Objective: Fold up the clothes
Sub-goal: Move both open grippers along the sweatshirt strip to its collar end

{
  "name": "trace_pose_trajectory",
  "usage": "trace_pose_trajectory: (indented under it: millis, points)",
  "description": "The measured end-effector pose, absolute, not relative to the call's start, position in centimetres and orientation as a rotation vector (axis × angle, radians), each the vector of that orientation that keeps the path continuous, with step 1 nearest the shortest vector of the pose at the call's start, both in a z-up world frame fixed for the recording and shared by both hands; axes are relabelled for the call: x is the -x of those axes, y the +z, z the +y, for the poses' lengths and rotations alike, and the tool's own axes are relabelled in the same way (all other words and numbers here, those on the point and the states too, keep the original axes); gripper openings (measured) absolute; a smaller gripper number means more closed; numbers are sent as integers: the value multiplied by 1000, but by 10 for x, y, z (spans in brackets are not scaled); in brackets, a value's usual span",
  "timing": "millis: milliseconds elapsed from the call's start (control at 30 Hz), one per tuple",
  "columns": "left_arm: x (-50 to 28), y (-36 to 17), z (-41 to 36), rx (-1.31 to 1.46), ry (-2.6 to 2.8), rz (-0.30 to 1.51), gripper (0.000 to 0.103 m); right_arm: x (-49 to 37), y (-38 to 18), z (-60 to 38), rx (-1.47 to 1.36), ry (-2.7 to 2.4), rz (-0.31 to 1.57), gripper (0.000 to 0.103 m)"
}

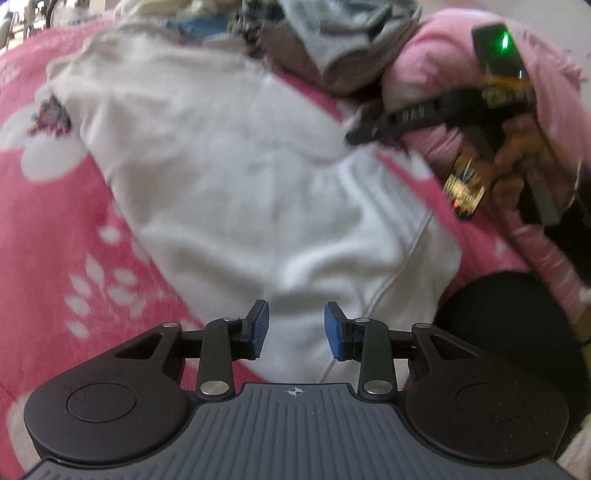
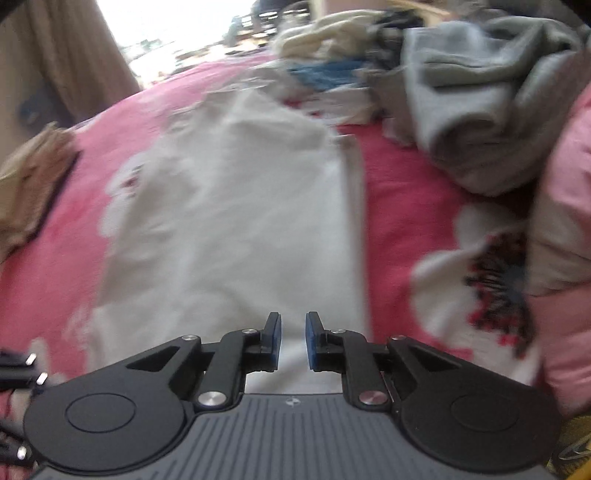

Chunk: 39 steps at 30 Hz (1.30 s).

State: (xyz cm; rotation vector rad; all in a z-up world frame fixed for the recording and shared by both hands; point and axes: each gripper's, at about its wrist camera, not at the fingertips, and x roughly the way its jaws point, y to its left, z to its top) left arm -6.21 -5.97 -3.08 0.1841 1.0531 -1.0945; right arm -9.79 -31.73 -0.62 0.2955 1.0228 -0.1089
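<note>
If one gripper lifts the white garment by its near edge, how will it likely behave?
The white garment is probably floppy: it lies creased and flat on the pink floral blanket, so it should drape and sag from a single pinch. It looks thin, so likely light. The fleecy blanket may grip it somewhat, so a push would likely bunch it up.

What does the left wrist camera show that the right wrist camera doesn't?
Only the left wrist view shows the right gripper from outside, held by a hand in a pink sleeve; whether it is open cannot be judged from there.

Only the right wrist view shows a tan cloth at the left edge, a curtain and a bright window.

Both show the white garment spread on the pink flowered blanket, the gray garment in the pile behind, and each camera's own fingers apart, holding nothing, left gripper included.
</note>
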Motion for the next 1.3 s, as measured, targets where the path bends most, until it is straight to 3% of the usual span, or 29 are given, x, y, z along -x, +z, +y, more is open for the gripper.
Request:
trace_pose_trajectory:
  millis: [267,567,767,833,1033,1300]
  points:
    - [62,-56,-84,-232,-1105,1087,33,97,-32,-311,-307,-139,1102,13]
    - [68,-38,-56,-208,-1117,1093,33,101,-9,-323,-308,-157,1015,17]
    - [41,-38,-75,-137,-1083,1060,33,77,-26,-328,-312,-142,1022,17]
    - [37,-50,-76,-131,-1067,1091,33,72,-35,-336,-289,-201,1043,10]
    - [31,-49,-62,-89,-1066,1110,33,64,-13,-352,-362,-219,960,17]
    - [-1,-55,-61,1,-1008,1118,33,3,-39,-353,-364,-232,969,16]
